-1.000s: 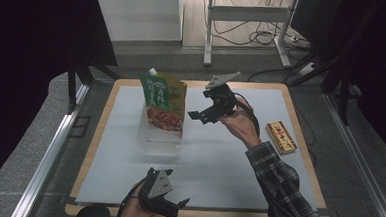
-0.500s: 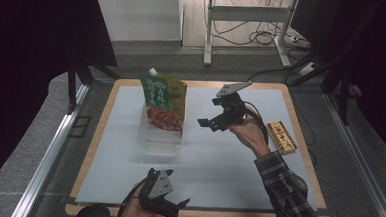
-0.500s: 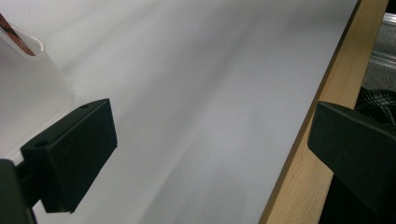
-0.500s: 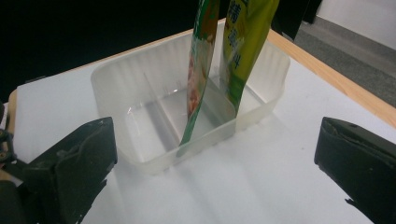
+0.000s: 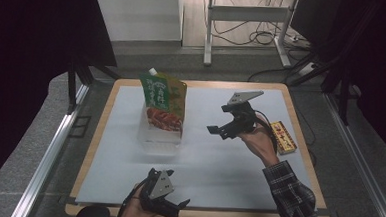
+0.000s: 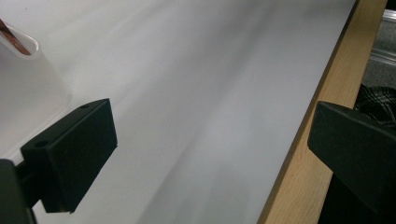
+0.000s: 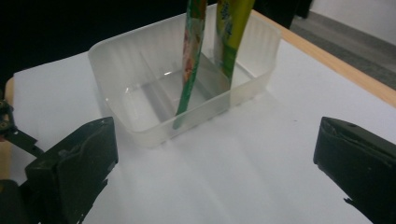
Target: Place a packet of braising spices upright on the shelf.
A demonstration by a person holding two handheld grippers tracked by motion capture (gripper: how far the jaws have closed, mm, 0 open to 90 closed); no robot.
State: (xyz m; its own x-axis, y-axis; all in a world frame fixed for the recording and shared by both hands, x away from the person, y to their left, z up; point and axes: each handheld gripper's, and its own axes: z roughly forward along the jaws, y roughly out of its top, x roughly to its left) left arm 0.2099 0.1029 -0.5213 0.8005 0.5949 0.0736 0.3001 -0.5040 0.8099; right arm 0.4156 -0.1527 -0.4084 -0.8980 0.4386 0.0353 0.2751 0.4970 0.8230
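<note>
On the white sheet covering the wooden table (image 5: 104,149), the one tall obstacle is the clear ribbed plastic tub (image 5: 160,136) left of centre, with two green printed pouches (image 5: 163,103) standing upright in it. Open white surface lies between the tub and the right gripper (image 5: 223,130), and across the near half. A flat yellow and red packet (image 5: 283,137) lies at the right edge.
</note>
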